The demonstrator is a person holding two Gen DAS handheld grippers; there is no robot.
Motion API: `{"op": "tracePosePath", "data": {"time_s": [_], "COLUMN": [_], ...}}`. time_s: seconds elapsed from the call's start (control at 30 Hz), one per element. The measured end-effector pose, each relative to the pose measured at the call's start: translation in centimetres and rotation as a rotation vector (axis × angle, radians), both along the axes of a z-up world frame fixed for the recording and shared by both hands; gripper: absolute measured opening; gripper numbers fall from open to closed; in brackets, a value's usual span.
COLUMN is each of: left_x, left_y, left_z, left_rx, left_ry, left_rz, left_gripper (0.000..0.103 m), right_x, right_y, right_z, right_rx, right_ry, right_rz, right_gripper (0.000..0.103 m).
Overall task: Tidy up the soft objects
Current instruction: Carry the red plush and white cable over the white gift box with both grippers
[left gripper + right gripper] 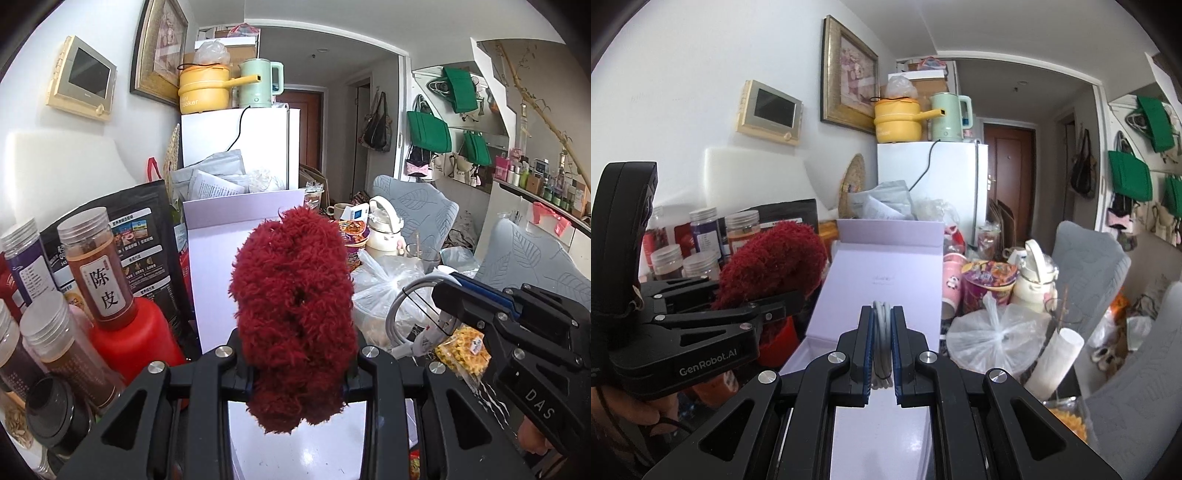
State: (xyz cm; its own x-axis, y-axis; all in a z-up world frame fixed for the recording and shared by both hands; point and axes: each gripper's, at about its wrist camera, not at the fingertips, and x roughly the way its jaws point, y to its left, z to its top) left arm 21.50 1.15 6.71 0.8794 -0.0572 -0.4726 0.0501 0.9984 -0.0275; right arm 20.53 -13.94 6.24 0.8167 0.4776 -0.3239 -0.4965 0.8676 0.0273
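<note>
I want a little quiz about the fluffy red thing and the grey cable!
1. True or false: the left gripper holds the fluffy red thing.
2. What does the right gripper hold? A) grey cable B) cup C) jar
3. Fill in: the open box ahead of both grippers is pale ____.

Key: 1 true. 2 A, the coiled grey cable. 3 purple.

Two wrist fisheyes, close, side by side, both facing lavender box (229,258), fridge (945,177)
</note>
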Motion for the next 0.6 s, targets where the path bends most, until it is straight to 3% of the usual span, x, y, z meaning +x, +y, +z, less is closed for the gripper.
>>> {"op": "tracePosePath", "data": {"time_s": [0.33,0.6], "left_x": [3.8,5.9], "left_y": [1.0,2.0], "left_z": [-0.7,-4.8], "left_rx": [0.008,-0.011], "left_ry": [0.022,0.122], "left_rz": [0.046,0.065], "left_gripper": [0.030,0.030], "right_x": [4.7,7.7], "right_y": [0.7,1.2], "right_z": [0.3,-1.8], "right_rx": [0.062,0.039], "right_ry": [0.023,0.097], "right_rz": [-0.010,-0.049], "right_gripper": [0.009,0.009]}}
